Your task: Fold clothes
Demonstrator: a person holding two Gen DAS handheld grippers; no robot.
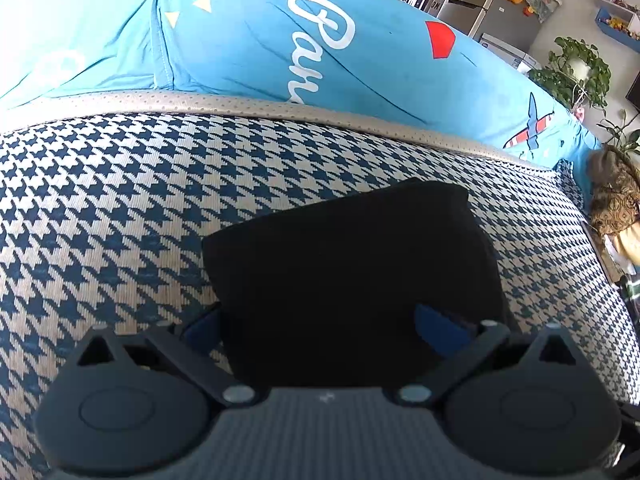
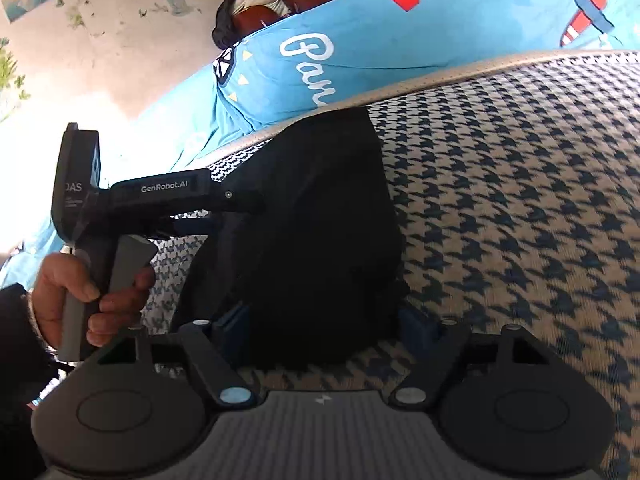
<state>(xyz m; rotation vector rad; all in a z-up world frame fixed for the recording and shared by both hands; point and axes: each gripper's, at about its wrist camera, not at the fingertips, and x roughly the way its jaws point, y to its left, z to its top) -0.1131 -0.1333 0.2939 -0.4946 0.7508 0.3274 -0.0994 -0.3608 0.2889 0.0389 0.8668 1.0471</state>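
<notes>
Black folded garment [image 2: 316, 216] sits on the houndstooth sofa seat [image 2: 520, 200], near the blue cover [image 2: 360, 40] behind it. From the left, the left gripper [image 2: 224, 216] reaches in at its side, though I can't tell if it's pinching. The right gripper [image 2: 324, 326] straddles the near edge, jaws wide, not clamped yet. Long axis looks to run away from that gripper, so it's the closer one.

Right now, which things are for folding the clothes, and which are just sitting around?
For the job:
- black folded garment
- left gripper, its fingers either side of the garment
- right gripper, also straddling it
- houndstooth cushion it lies on

Just sitting around:
- blue printed cover
- fridge
- potted plant
- brown patterned cloth
</notes>
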